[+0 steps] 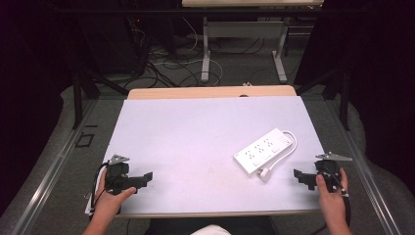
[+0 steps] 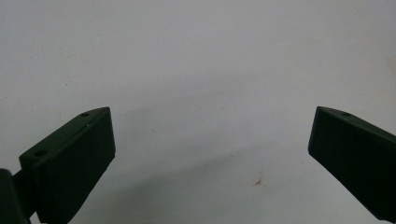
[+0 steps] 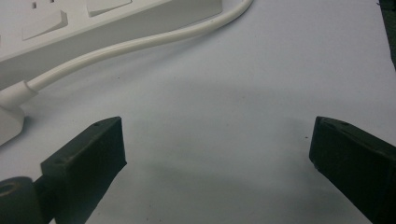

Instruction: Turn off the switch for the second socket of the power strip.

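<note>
A white power strip [image 1: 263, 150] lies flat on the right half of the white table mat [image 1: 195, 142], its sockets facing up. Its white cable [image 1: 288, 149] loops round the far end and runs back along the near side to a white plug [image 1: 265, 174]. My right gripper [image 1: 299, 177] rests near the mat's right front corner, a short way right of the plug, jaws wide apart with nothing between them. The strip's side [image 3: 93, 37], the cable [image 3: 140, 44] and the plug [image 3: 9, 123] lie beyond its jaws. My left gripper [image 1: 143, 178] sits at the front left, open over bare mat [image 2: 210, 93].
The mat covers a wooden table top whose far edge [image 1: 210, 92] shows beyond it. Metal rails [image 1: 58, 161] run along both sides of the table. Farther back, cables and another table's legs [image 1: 205, 54] stand on the floor.
</note>
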A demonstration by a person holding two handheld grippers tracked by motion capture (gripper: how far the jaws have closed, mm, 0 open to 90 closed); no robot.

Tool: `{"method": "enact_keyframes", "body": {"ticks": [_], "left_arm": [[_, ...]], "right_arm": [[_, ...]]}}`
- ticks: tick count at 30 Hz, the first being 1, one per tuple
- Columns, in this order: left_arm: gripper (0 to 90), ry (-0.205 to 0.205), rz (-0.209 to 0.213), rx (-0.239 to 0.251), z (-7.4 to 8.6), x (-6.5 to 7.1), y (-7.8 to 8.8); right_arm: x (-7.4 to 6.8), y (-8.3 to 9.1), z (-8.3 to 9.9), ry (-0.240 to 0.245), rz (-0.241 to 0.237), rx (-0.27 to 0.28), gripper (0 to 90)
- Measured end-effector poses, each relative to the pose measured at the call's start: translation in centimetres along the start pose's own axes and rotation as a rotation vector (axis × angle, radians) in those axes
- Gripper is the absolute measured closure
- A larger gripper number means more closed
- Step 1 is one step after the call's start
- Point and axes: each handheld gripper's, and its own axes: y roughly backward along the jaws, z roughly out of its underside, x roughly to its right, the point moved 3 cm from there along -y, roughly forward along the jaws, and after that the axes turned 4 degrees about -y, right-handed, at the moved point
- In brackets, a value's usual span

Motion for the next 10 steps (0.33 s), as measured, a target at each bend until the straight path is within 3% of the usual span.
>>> {"method": "enact_keyframes", "body": {"ticks": [10], "left_arm": [[0.6, 0.003, -0.002, -0.002, 0.01, -0.08, 0.01]], "right_arm": [[-0.05, -0.08, 0.03, 0.005, 0.001, -0.006, 3.0]]}}
